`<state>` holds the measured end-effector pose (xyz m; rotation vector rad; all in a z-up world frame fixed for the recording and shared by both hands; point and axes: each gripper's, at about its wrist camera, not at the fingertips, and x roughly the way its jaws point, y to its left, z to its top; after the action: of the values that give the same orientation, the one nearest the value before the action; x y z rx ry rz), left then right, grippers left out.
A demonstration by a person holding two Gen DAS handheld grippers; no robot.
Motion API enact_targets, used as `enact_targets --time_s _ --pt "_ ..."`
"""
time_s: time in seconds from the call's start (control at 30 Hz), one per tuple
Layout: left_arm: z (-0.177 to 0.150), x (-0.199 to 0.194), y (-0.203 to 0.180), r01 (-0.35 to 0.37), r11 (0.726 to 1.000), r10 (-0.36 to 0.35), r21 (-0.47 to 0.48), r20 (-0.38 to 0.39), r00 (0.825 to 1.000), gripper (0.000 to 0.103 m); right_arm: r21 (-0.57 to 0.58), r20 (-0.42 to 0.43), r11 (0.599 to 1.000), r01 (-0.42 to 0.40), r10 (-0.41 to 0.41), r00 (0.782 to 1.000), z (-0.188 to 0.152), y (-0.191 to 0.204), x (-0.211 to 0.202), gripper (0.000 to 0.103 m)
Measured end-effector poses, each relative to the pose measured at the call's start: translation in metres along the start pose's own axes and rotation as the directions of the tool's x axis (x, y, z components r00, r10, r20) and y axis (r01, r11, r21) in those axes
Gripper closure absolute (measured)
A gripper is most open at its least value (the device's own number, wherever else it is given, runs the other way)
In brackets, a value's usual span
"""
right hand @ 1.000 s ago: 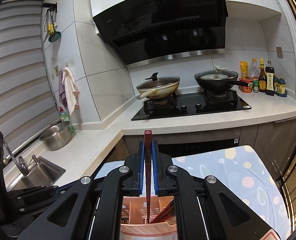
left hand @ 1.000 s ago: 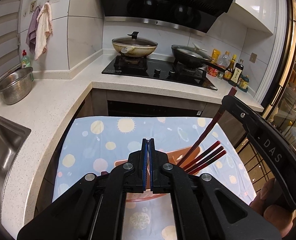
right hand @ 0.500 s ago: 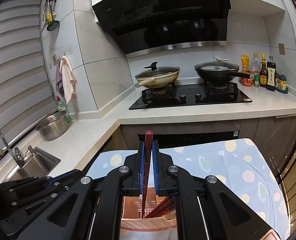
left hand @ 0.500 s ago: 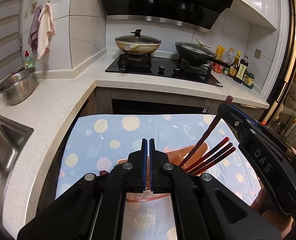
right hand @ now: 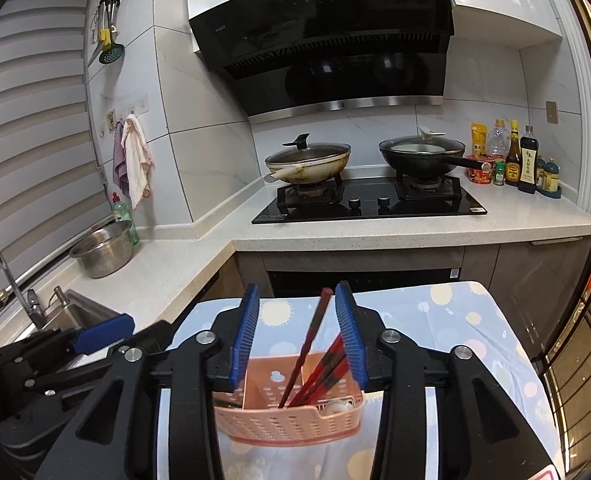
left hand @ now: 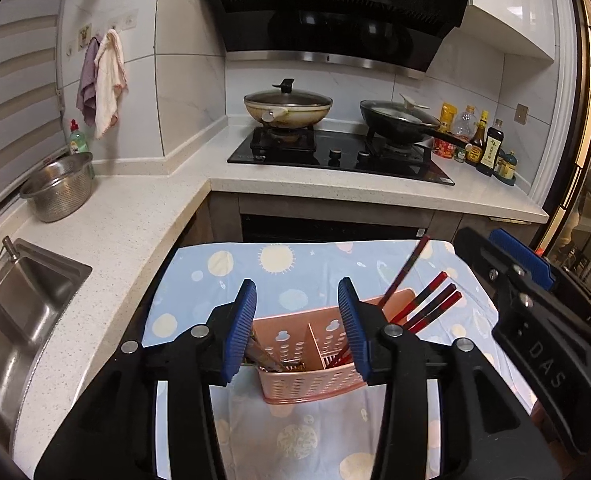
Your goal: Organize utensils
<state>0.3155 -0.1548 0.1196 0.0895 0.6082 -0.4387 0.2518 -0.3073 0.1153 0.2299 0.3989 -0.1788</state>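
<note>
A pink perforated utensil basket (left hand: 307,376) stands on the dotted blue cloth (left hand: 287,264); it also shows in the right wrist view (right hand: 287,420). Several dark red chopsticks (left hand: 427,296) lean in its right compartment, one more upright (right hand: 307,340). Metal utensils (left hand: 263,360) lie in the left compartment. My left gripper (left hand: 297,320) is open and empty above the basket. My right gripper (right hand: 297,336) is open, its jaws either side of the upright chopstick without touching it; it also shows in the left wrist view (left hand: 523,280).
A white counter wraps around the table, with a sink (left hand: 11,304) and steel colander (left hand: 59,188) at left. A stove (left hand: 339,152) holds two lidded pans. Sauce bottles (left hand: 483,148) stand at the far right. Cloths (left hand: 103,80) hang on the wall.
Both grippers have opened. The right gripper has let go of the chopstick, which now stands loose in the basket. Both views have tilted up slightly.
</note>
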Motion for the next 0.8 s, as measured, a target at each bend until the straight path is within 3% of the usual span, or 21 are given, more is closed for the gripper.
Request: enact_targets --time_s 0.13,0.3,0.5,0.8 --pt "-0.003 -0.017 0.002 -0.029 1.000 0.029 0.010 0.028 0.999 0.058 0.011 -0.015 1.000 0.007 -0.007 1.000 -0.006 -0.005 -0.018 0.061" --pt "-0.015 -0.038 0.012 -0.058 0.998 0.058 -0.011 0.036 0.998 0.048 0.026 -0.042 1.000 0.016 -0.015 0.999 -0.020 -0.010 -0.042 0.052" --pt "-0.037 -0.057 0.018 -0.099 0.995 0.099 -0.014 0.022 0.995 0.044 0.027 -0.086 0.999 0.022 -0.019 0.996 -0.041 -0.012 -0.066 0.051" --pt "-0.067 -0.084 0.012 -0.142 0.990 0.141 0.004 0.019 0.990 0.028 -0.006 -0.117 1.000 0.021 -0.021 0.993 -0.069 0.001 -0.094 0.051"
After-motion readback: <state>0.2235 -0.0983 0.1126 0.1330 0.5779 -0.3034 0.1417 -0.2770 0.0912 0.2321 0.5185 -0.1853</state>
